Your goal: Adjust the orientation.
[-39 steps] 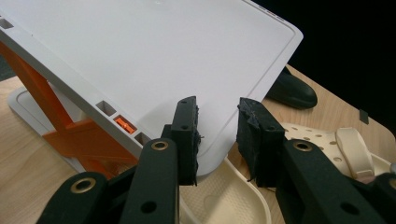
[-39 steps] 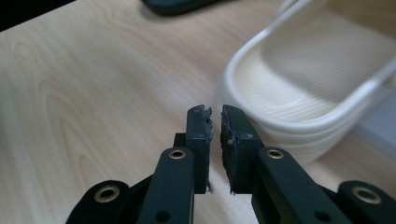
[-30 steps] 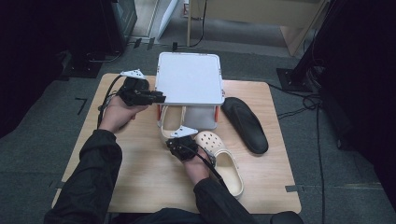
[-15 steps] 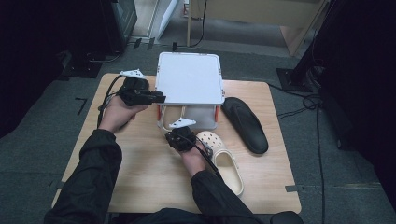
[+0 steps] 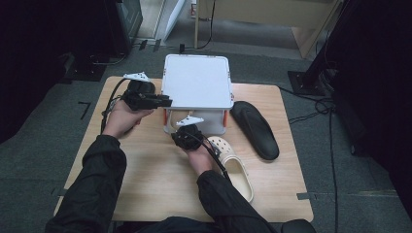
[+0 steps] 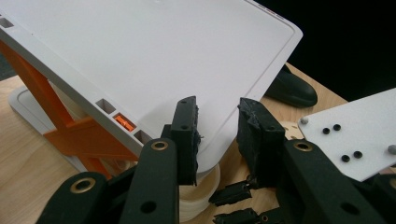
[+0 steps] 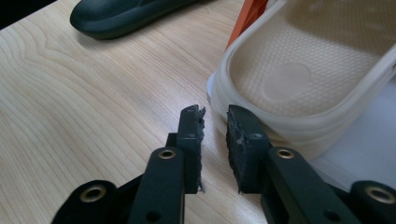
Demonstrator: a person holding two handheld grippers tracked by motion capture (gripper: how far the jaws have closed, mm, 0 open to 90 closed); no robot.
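White plastic makes up the storage box [image 5: 197,121], and its lid [image 5: 197,80] is lifted at the near left corner, where orange hinge arms [image 6: 60,121] show under the raised edge; no writing can be read on it. The left hand-held gripper [image 6: 217,128] has that lid corner between its jaws, with the left pad against the edge; whether the right pad touches I cannot tell. Inside the box lies a cream clog [image 7: 308,79], its textured footbed facing up and its heel end at the open front. The right hand-held gripper [image 7: 215,130] sits just before that heel, jaws slightly apart after just opening, nothing pinched between them. A second cream clog [image 5: 235,167] with toe holes lies on the wooden tabletop [image 5: 155,174] beside the right hand. A black insole-shaped shoe [image 5: 255,128] rests right of the box.
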